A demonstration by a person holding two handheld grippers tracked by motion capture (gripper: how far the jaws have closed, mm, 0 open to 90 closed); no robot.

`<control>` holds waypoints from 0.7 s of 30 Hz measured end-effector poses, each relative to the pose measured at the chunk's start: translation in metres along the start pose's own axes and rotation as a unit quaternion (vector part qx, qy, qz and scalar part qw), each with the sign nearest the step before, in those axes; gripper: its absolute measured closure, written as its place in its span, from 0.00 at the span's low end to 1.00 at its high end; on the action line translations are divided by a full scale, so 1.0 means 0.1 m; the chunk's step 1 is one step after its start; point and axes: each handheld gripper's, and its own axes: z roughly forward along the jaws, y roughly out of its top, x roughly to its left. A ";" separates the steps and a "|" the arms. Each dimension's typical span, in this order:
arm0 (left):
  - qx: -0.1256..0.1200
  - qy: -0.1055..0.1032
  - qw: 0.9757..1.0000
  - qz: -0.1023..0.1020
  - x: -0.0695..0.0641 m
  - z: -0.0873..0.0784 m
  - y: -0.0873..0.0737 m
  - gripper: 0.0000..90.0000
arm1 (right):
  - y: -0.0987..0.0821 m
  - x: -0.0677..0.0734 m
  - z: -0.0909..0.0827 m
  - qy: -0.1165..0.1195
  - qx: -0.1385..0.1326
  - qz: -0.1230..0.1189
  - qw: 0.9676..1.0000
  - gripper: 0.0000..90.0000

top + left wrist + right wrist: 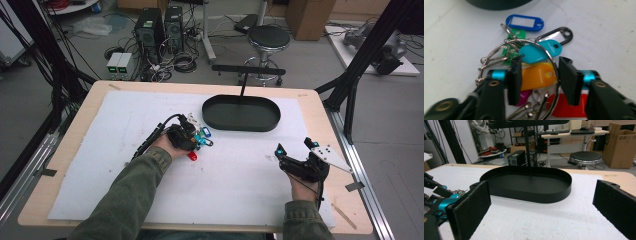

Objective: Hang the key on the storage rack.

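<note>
A bunch of keys on a wire ring (pixel 499 48), with blue (pixel 524 22), green, cyan (pixel 539 51), orange (pixel 536 76), black and red tags, lies on the white mat. It shows in the high view as the key bunch (pixel 202 137), just left of centre. My left gripper (pixel 540 62) is lowered over it, jaws half closed, with the orange tag and one side of the ring between the pads (pixel 515 75). I see no firm squeeze. In the high view the left gripper (pixel 196 135) is in the person's left hand. My right gripper (pixel 294 146) rests open and empty at the right, and the right gripper (pixel 542 188) faces the tray.
A black oval tray (pixel 240 125) stands empty at the back centre of the mat, and its wall (pixel 531 192) is close ahead of the right jaws. White mat (pixel 125 150) covers a wooden table. A stool, computers and cables are on the floor beyond.
</note>
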 end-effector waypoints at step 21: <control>-0.003 -0.029 0.999 0.042 0.00 -0.01 -0.02 0.96 | 0.00 0.00 0.00 0.000 0.002 0.001 1.000 0.01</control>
